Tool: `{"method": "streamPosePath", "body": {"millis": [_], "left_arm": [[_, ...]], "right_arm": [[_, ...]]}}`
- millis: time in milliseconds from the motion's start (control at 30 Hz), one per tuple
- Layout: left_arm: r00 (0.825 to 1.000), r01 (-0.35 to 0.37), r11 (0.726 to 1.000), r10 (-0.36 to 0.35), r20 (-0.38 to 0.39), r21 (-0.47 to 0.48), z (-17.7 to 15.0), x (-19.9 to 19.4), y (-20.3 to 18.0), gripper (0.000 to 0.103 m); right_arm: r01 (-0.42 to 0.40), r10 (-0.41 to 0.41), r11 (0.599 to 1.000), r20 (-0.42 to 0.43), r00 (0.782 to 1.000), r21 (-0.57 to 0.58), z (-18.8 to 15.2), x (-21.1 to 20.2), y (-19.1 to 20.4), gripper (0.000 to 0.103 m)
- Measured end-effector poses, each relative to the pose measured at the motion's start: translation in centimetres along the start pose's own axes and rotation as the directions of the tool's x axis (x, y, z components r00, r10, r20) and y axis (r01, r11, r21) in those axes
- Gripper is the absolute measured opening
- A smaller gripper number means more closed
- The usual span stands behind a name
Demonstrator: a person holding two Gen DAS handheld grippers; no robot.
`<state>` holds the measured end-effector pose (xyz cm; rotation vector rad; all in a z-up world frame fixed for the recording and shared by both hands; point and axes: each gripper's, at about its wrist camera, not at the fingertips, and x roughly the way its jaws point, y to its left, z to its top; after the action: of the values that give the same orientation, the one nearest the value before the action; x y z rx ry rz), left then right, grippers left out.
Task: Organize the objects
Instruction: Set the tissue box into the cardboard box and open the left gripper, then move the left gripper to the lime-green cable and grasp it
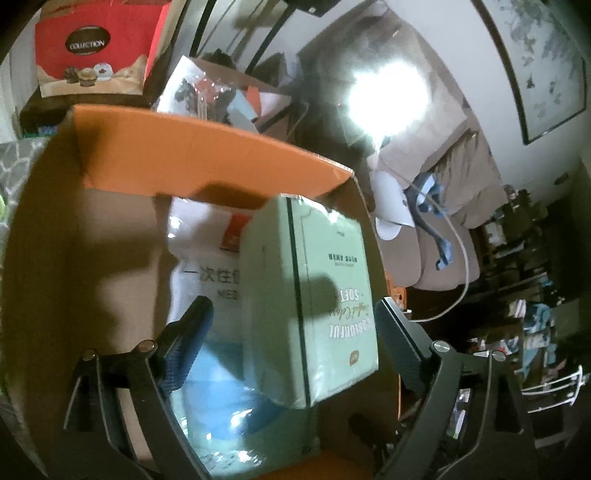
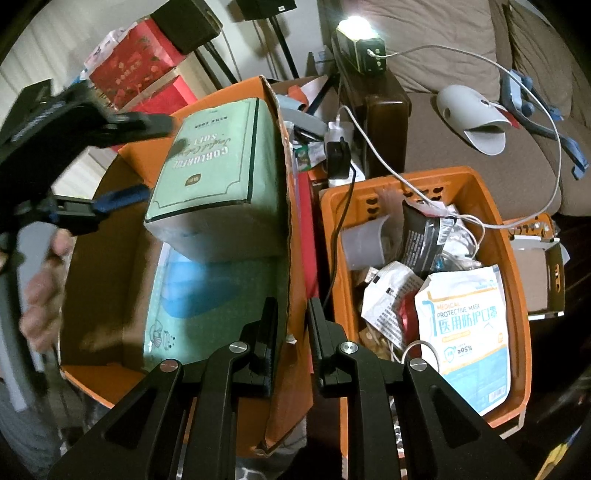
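A red "Collection" gift bag [image 1: 88,48] stands at the upper left of the left wrist view. A framed painting [image 1: 546,70] hangs at upper right. In the right wrist view, a lit lamp [image 2: 356,27] glares at top centre, a white cable [image 2: 480,66] trailing across the beige sofa [image 2: 461,33].

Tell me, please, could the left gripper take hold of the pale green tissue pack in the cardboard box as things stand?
Probably yes: the left gripper is open, its fingers either side of the pale green tissue pack, with nothing between them.
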<state>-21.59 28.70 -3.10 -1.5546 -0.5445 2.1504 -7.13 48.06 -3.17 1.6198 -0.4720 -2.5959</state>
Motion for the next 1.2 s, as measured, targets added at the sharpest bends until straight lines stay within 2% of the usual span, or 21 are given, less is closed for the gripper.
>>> {"method": "streamPosePath", "body": {"millis": [200, 500, 700, 1200], "left_arm": [[0.999, -0.006, 0.998, 0.003, 0.054, 0.055, 0.7, -4.3, 0.3, 0.095], [0.986, -0.132, 0.983, 0.117, 0.118, 0.128, 1.9, -9.4, 2.6, 0.098], [0.975, -0.201, 0.969, 0.185, 0.120, 0.143, 1.8, -11.3, 5.8, 0.098], [0.953, -0.295, 0.944, 0.280, 0.117, 0.148, 0.4, -14.3, 13.6, 0.097]], "right_arm": [[-0.009, 0.009, 1.000, 0.002, 1.000, 0.011, 0.1, -0.1, -0.2, 0.017], [-0.005, 0.005, 1.000, 0.012, 1.000, 0.026, 0.3, -0.3, -0.3, 0.017], [-0.002, 0.002, 0.999, 0.024, 1.000, 0.032, 0.5, -0.6, -0.3, 0.016], [0.011, -0.011, 1.000, 0.041, 0.999, 0.010, 1.0, -1.4, 0.2, 0.009]]}}
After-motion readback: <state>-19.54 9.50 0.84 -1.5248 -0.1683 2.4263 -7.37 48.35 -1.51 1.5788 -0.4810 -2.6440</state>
